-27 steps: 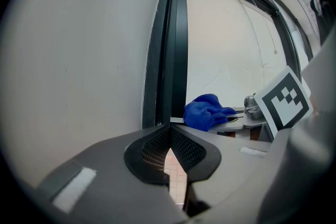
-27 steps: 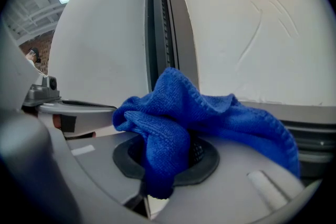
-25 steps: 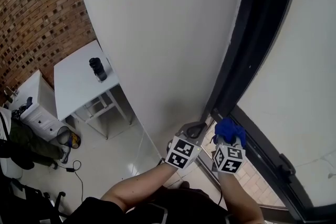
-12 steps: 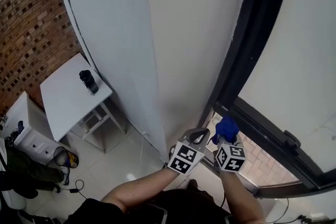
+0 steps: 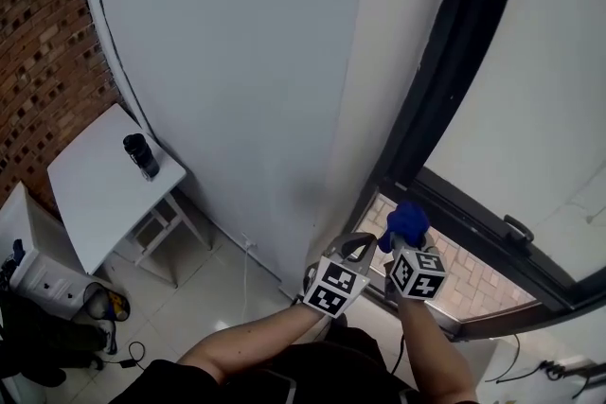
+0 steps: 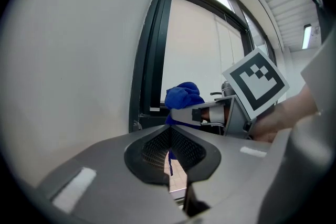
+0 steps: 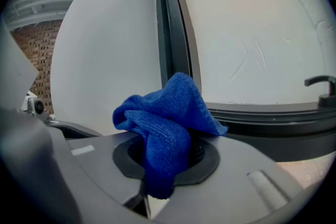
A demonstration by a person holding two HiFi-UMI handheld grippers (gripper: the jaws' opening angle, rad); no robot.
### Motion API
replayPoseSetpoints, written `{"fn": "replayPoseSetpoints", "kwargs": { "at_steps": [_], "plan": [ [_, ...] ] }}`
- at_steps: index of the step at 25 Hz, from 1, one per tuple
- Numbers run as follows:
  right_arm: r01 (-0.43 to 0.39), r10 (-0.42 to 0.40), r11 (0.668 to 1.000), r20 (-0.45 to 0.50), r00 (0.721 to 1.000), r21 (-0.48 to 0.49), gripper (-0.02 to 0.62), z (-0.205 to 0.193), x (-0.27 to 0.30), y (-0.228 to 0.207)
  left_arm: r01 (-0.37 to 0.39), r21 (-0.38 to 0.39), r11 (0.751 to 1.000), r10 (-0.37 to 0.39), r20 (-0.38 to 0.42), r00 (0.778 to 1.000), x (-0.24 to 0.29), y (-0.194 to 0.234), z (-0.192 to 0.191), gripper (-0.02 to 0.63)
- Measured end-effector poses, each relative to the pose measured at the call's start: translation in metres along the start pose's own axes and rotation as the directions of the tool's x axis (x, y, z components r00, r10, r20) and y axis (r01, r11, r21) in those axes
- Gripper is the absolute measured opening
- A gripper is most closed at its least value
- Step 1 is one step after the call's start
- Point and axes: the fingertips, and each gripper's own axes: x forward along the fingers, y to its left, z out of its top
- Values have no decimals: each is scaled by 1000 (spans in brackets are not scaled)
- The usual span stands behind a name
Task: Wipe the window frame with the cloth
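The right gripper [image 5: 403,247] [image 7: 167,166] is clamped on a blue cloth [image 5: 405,222] [image 7: 164,124], its jaws closed on a pinched fold while the rest of the fabric bunches up loose above them. Just beside it, at its 9 o'clock, the left gripper [image 5: 354,247] [image 6: 169,150] has its jaws pressed together with nothing between them.

In the head view both sit low, toward 5 o'clock, with the cloth's free end up at 12 o'clock from the right jaws. The cloth is near the corner where the dark upright of the window frame [image 5: 447,90] [image 7: 171,34] [image 6: 149,60] meets its lower rail. Whether the fabric touches the metal cannot be told.

The cloth looks light, soft and floppy, a knitted microfibre that should fold and drag readily over the frame's edges. It would likely slip if held only by an edge. The present hold, deep across a gathered fold with a wad left free to do the rubbing, seems the right one.

A small handle [image 5: 515,230] [image 7: 320,81] sits on the rail at 3 o'clock from the grippers. A white wall [image 5: 237,61] fills the view from 10 to 12 o'clock. A white table [image 5: 85,189] bearing a dark flask [image 5: 140,156] stands at 9 o'clock.
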Motion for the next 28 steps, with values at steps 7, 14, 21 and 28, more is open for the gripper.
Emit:
{"fn": "replayPoseSetpoints", "kwargs": {
  "at_steps": [7,14,21,28],
  "plan": [
    [5,-6,1000,-22,1000,-23,75,5,38,-14,33,34,999,-33,-7,999,9,0,8,-8],
    [-20,18,999,-40,999,-46,77,10,74,-32,40,37,998,-38,-61,997,40,-2,-7,-8],
    [-56,53,997,-45,998,-58,75,22,78,-31,20,19,1000,-18,-66,998,45,6,-12,-8],
    [-49,51,996,20,998,-80,74,80,64,-20,-15,14,1000,15,-13,1000,36,14,23,-8]
  ]
}}
